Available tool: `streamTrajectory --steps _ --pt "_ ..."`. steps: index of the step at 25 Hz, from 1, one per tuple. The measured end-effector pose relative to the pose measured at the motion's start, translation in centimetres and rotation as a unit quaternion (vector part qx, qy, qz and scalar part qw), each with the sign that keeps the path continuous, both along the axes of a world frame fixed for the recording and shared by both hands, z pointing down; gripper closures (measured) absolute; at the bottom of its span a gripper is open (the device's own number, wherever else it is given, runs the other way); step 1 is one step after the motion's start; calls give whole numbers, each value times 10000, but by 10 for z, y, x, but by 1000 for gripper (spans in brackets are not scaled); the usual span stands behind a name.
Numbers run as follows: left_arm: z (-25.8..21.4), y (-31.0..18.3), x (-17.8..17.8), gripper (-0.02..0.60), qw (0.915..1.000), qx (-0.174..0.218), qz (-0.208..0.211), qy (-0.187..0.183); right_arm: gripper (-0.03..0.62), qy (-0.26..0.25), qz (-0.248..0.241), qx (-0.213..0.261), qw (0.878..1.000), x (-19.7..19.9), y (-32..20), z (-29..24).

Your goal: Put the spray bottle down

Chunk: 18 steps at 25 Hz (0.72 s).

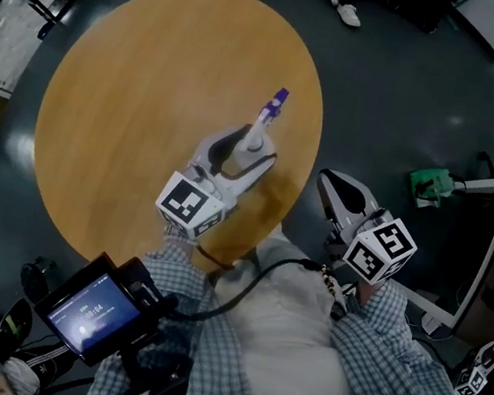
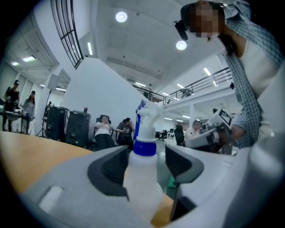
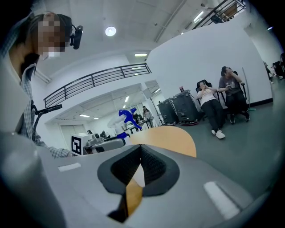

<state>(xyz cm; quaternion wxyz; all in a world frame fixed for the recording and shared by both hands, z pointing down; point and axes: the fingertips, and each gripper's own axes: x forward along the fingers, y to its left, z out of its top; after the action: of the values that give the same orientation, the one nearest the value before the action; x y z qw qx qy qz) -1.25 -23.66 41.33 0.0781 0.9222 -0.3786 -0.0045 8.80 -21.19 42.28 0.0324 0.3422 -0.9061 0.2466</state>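
My left claw (image 1: 247, 151) is open, the spray bottle (image 1: 259, 129) upright between its jaws; my right claw (image 1: 335, 191), shut, sits farther off.

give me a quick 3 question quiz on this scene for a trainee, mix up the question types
1. True or false: the spray bottle lies on its side on the table.
2. What stands between the jaws of the left gripper? A) nothing B) the spray bottle C) a mug
3. Fill in: the jaws of the right gripper are ____ (apart or together).
Key: 1 false, it stands upright. 2 B, and the jaws are apart, not clamped on it. 3 together, with nothing between them.
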Motion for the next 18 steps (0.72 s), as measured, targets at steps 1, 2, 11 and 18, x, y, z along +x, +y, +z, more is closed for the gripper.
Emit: streamTrajectory --steps 1,2,11,18 --pt "8 4 -3 330 10000 -52 -17 -42 591 -3 7 11 10000 -1 2 0" --pt "15 9 -6 327 9999 -113 -40 -81 591 -10 11 21 10000 -1 5 1" --pt "8 101 -26 484 9984 2 -449 -331 591 -120 -83 168 9998 -19 60 -7" --pt "-4 187 -45 580 9987 86 -416 -275 591 -159 1 436 9989 -43 112 -19"
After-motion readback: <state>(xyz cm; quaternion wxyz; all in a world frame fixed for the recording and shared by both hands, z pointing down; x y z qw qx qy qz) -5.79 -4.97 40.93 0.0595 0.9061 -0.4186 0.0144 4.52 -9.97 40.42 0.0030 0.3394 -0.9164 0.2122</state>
